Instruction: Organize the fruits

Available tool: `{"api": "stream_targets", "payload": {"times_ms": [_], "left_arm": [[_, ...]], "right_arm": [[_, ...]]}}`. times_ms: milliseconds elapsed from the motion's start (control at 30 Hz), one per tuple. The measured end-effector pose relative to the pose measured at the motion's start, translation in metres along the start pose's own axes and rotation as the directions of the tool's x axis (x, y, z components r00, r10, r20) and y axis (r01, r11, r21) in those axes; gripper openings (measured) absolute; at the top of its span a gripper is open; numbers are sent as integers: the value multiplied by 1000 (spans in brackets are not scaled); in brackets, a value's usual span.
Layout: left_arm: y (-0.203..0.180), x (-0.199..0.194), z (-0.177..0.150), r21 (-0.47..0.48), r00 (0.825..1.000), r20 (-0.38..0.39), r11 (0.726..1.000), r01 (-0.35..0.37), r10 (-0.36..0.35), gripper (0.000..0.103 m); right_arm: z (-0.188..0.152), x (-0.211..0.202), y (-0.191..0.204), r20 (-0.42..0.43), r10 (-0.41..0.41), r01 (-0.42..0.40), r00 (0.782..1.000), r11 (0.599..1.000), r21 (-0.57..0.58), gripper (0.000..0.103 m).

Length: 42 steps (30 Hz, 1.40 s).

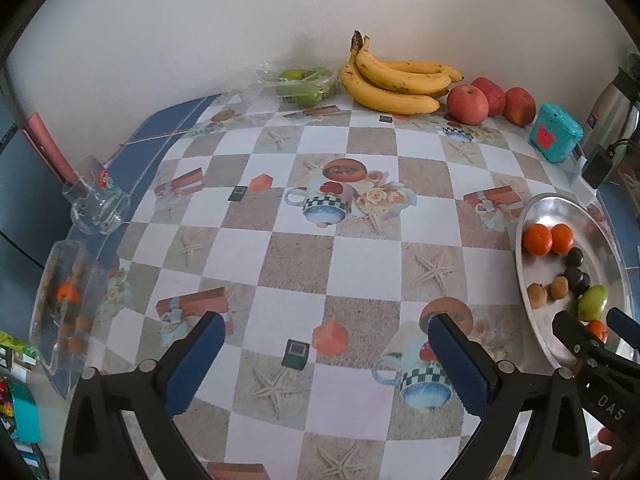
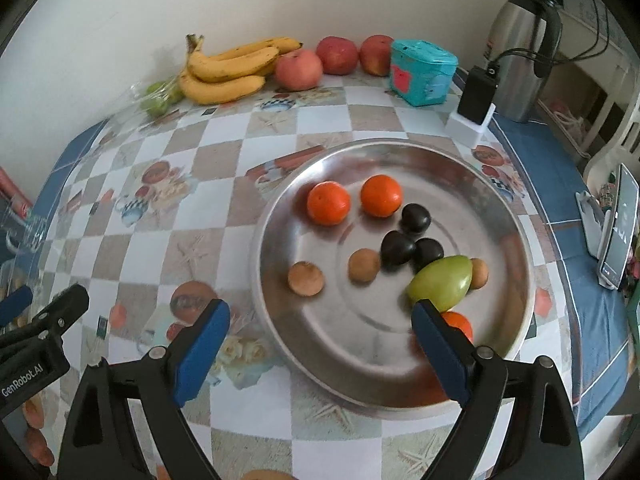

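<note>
In the right wrist view, bananas [image 2: 228, 72] and apples [image 2: 298, 69] line the upper left by the wall, and the plate [image 2: 512, 216] at centre right holds oranges [image 2: 328, 203], dark plums [image 2: 397, 248], brown fruits [image 2: 305, 278] and a green mango [image 2: 440, 282]. The right gripper [image 2: 320, 336] hovers over the plate's near rim, fingers spread wide and empty. The left gripper [image 1: 326, 354] hangs over the bare bench [image 1: 288, 252], fingers likewise open and empty.
</note>
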<state>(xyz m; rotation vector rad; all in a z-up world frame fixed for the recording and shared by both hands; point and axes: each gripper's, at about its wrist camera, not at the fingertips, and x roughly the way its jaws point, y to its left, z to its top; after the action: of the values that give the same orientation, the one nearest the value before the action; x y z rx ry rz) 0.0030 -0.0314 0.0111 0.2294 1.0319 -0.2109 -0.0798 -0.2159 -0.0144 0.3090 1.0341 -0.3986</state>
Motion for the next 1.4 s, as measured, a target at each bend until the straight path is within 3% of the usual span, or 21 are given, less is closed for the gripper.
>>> {"api": "stream_targets", "payload": {"times_ms": [300,633,1400], "left_arm": [[9,-13,-8,-21,998,29,998,-54,54,103],[7,-9,-9,6,996,-1,996,-84,84,103],[1,-3,-11,44,995,-50,995,-86,89,103]], "right_arm": [[-13,-13,5,10,12,-12,1000,1000,-16,93],[-13,-16,7,12,12,-12,1000,1000,-26,93],[-13,-12,4,-7,6,-6,1000,1000,-16,93]]}}
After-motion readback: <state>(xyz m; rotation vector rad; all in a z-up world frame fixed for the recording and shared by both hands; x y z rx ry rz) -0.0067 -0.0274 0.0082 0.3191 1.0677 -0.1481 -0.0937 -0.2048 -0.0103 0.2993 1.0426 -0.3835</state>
